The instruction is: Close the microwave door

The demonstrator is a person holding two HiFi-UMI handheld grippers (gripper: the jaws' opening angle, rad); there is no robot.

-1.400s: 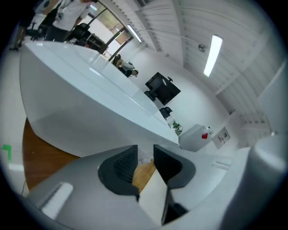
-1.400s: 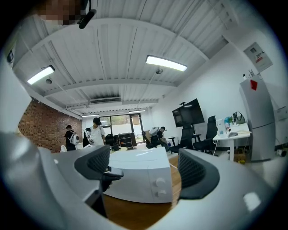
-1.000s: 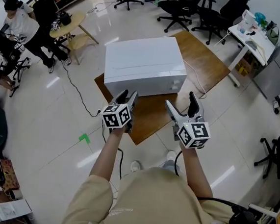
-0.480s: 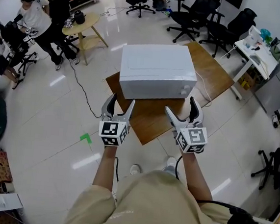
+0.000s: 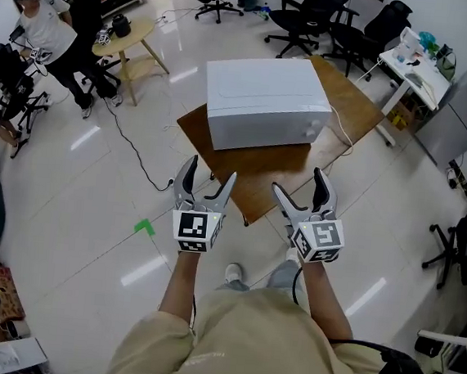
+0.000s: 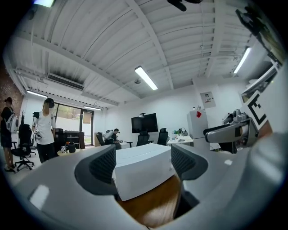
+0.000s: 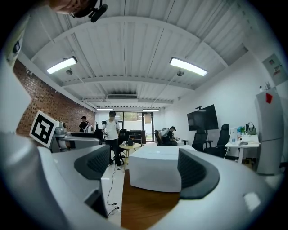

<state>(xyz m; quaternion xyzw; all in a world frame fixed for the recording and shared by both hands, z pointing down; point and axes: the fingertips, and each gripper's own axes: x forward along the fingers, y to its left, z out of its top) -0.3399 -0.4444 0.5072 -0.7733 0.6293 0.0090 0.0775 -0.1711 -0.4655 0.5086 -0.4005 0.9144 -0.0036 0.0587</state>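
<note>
Glossy office floor (image 5: 75, 208) surrounding wooden worktop (image 5: 261, 175), white microwave (image 5: 263, 90) sitting on it, door (image 5: 263, 131) looking flush already. Near worktop edge, left tool (image 5: 210, 173) hanging, jaws just been opening, nothing between; right tool (image 5: 298, 182) gaping, empty. Risks: feet catching floor cable (image 5: 134, 152); stray prod sliding microwave.

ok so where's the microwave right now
In the head view the white microwave sits upper centre on the brown wooden table, with black office chairs behind it and a small round table to its left.
</note>
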